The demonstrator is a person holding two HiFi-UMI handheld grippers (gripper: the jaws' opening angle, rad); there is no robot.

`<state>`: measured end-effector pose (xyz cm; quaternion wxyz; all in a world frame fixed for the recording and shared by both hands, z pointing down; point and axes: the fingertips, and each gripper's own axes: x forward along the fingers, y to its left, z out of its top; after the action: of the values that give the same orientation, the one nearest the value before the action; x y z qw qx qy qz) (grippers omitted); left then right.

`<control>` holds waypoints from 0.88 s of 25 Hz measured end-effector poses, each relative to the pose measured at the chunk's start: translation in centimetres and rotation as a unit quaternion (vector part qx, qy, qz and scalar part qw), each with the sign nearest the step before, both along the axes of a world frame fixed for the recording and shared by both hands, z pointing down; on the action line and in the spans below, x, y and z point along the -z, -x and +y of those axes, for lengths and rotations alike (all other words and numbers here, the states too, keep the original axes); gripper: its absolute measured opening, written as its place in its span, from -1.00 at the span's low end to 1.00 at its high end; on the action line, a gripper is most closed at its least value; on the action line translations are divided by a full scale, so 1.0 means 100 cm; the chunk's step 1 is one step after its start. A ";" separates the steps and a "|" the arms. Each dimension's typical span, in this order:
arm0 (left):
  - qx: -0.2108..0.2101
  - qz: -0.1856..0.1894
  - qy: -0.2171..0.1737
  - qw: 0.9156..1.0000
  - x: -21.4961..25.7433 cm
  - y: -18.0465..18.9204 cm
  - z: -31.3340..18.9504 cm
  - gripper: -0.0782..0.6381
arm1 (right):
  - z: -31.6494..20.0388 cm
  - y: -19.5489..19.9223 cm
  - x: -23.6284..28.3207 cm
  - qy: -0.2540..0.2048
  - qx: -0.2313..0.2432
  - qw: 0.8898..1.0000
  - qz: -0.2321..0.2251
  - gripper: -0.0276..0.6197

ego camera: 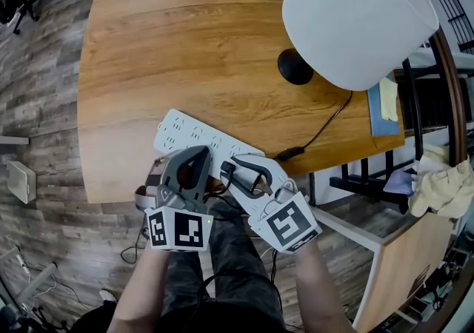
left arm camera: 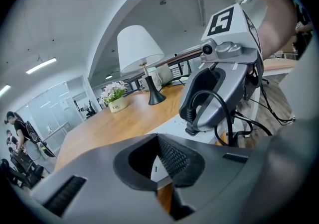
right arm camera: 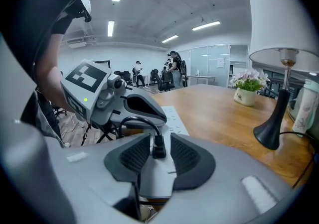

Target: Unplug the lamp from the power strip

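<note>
Fingers (right arm camera: pixel 187 156) of my right gripper (right arm camera: pixel 160 141) released, straddling black plug (right arm camera: pixel 158 151) in power strip (right arm camera: pixel 174 116), ready to pull; left gripper (left arm camera: pixel 158 138) clenched empty, seemingly steadying it on bench (right arm camera: pixel 219 113).

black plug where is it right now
In the right gripper view the black plug stands on the white power strip, between the right gripper's open tongs.
</note>
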<state>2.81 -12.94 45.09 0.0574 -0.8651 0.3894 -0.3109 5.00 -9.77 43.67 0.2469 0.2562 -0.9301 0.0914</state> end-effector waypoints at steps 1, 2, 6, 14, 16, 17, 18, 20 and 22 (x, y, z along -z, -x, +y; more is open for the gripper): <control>-0.001 -0.001 0.000 1.000 0.000 0.000 0.000 -0.79 | -0.001 0.000 -0.002 -0.002 -0.001 1.000 0.005 -0.54; 0.000 0.000 0.000 1.000 0.000 -0.001 0.000 -0.79 | -0.002 0.001 -0.004 -0.004 -0.002 1.000 0.011 -0.55; 0.014 0.023 0.020 0.999 -0.001 -0.001 -0.001 -0.79 | -0.001 0.001 -0.008 -0.011 -0.001 0.999 0.033 -0.56; 0.013 0.035 0.033 0.999 -0.002 -0.006 -0.003 -0.79 | 0.004 0.003 -0.007 -0.042 -0.005 0.998 0.049 -0.69; 0.012 0.033 0.034 0.999 -0.002 -0.006 -0.004 -0.79 | 0.004 0.002 -0.007 -0.023 -0.003 0.999 0.037 -0.69; 0.011 0.031 0.034 0.999 -0.002 -0.006 -0.004 -0.79 | 0.003 0.003 -0.007 -0.013 -0.002 0.999 0.031 -0.70; 0.011 0.031 0.034 0.999 -0.002 -0.005 -0.004 -0.79 | 0.002 0.003 -0.006 -0.003 -0.001 1.000 0.023 -0.70; 0.010 0.031 0.033 0.999 -0.002 -0.005 -0.004 -0.79 | -0.001 0.004 -0.005 0.014 -0.005 1.000 0.010 -0.70; 0.010 0.033 0.034 0.999 -0.002 -0.006 -0.004 -0.79 | -0.003 0.003 -0.005 0.025 -0.012 1.000 0.009 -0.69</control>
<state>3.39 -13.39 45.29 0.0123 -0.8721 0.3895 -0.2960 4.73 -10.06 44.21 0.2603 0.2617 -0.9223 0.1150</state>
